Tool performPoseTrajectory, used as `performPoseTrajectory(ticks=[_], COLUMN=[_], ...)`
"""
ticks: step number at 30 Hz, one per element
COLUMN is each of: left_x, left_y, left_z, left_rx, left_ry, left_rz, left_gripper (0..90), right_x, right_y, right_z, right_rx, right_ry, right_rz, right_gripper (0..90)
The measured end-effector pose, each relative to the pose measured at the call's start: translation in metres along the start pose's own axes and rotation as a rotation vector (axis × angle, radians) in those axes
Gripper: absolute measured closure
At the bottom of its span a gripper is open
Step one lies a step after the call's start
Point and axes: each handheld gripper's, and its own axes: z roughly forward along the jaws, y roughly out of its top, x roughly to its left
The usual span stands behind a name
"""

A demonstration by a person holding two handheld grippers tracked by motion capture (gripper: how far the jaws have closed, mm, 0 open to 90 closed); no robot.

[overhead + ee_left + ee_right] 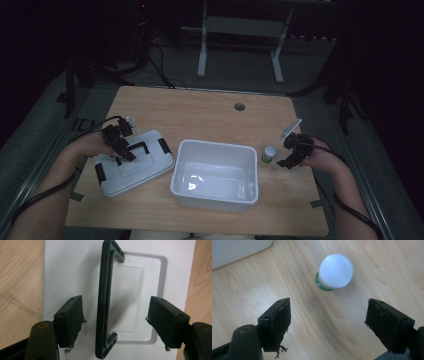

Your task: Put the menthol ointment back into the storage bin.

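A white lid (145, 172) with a black handle (137, 147) lies flat at the table's left. My left gripper (125, 155) hovers over it. In the left gripper view the handle (103, 305) runs upright between the open jaws (115, 325), which stand clear of it on both sides over the lid (65, 270). A small bottle (269, 153) with a white cap and a green band stands right of the white bin (215, 198). My right gripper (286, 161) is just right of it, open. From above, the bottle (335, 271) sits ahead of the spread jaws (328, 325), untouched.
The white bin has an open top and nothing visible inside; its corner (237, 250) lies close to the bottle. A cable hole (239, 106) is at the table's back. Black clips (163, 145) sit on the lid's ends. Bare wood lies behind the bin.
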Motion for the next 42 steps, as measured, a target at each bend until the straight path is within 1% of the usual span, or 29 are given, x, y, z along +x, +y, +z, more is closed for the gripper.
performPoseTrajectory(ticks=[3,5,7,11,12,17,19,20,21,24,26,28,29,31,33,36,38,40,41,42], left_x=[0.0,0.0,0.0,0.0,0.0,-0.001,-0.001,-0.001,-0.001,-0.001,-0.001,-0.001,-0.001,-0.001,-0.001,-0.002,-0.002,-0.002,-0.002,-0.002], left_y=[0.0,0.0,0.0,0.0,0.0,0.001,0.001,0.001,0.0,-0.001,-0.001,-0.001,-0.001,-0.001,-0.001,-0.001,-0.001,-0.001,0.0,0.0], left_z=[0.0,0.0,0.0,0.001,0.001,0.002,0.002,0.002,0.002,0.002,0.002,0.003,0.003,0.004,0.004,0.005,0.005,0.005,0.005,0.005], left_rx=[0.002,0.007,0.007,0.01,0.011,0.022,0.023,0.023,0.024,0.023,0.028,0.032,0.032,0.033,0.033,0.038,0.038,0.037,0.037,0.037], left_ry=[-0.001,0.0,-0.004,-0.003,-0.006,-0.002,-0.004,-0.006,-0.004,-0.004,-0.004,-0.006,-0.006,-0.005,-0.006,-0.008,-0.009,-0.009,-0.009,-0.009], left_rz=[0.002,0.004,0.004,0.005,0.005,0.012,0.016,0.016,0.013,0.013,0.014,0.015,0.014,0.016,0.019,0.02,0.021,0.02,0.021,0.021], left_gripper=[28.6,28.6,28.6,28.6,28.6,28.6,28.6,28.6,28.6,28.6,28.6,28.6,28.6,28.6,28.6,28.6,28.6,28.6,28.6,28.6], right_x=[-0.003,-0.004,-0.005,-0.003,-0.002,-0.002,-0.001,-0.001,-0.001,-0.001,0.0,0.0,0.0,0.0,0.0,0.0,0.0,-0.002,-0.002,-0.002], right_y=[0.008,0.013,0.019,0.03,0.034,0.047,0.051,0.053,0.055,0.058,0.06,0.06,0.061,0.061,0.061,0.059,0.058,0.058,0.057,0.057], right_z=[-0.002,-0.002,0.0,0.006,0.007,0.013,0.016,0.018,0.019,0.023,0.025,0.028,0.03,0.032,0.036,0.041,0.043,0.045,0.048,0.048], right_rx=[0.003,0.009,0.012,0.041,0.056,0.083,0.093,0.105,0.111,0.125,0.134,0.139,0.143,0.154,0.163,0.185,0.187,0.191,0.204,0.204], right_ry=[-0.019,-0.022,-0.007,0.017,0.013,0.025,0.02,0.024,0.016,0.017,0.027,0.03,0.032,0.03,0.038,0.03,0.021,0.019,0.005,0.005], right_rz=[-0.03,-0.049,-0.066,-0.104,-0.119,-0.152,-0.165,-0.173,-0.185,-0.194,-0.195,-0.204,-0.2,-0.206,-0.205,-0.215,-0.22,-0.223,-0.224,-0.224], right_gripper=[21.2,21.7,22.6,23.7,23.9,25.1,25.1,25.2,25.2,25.3,27.4,27.4,27.4,27.5,29.4,30.6,34.0,34.6,36.3,36.3])
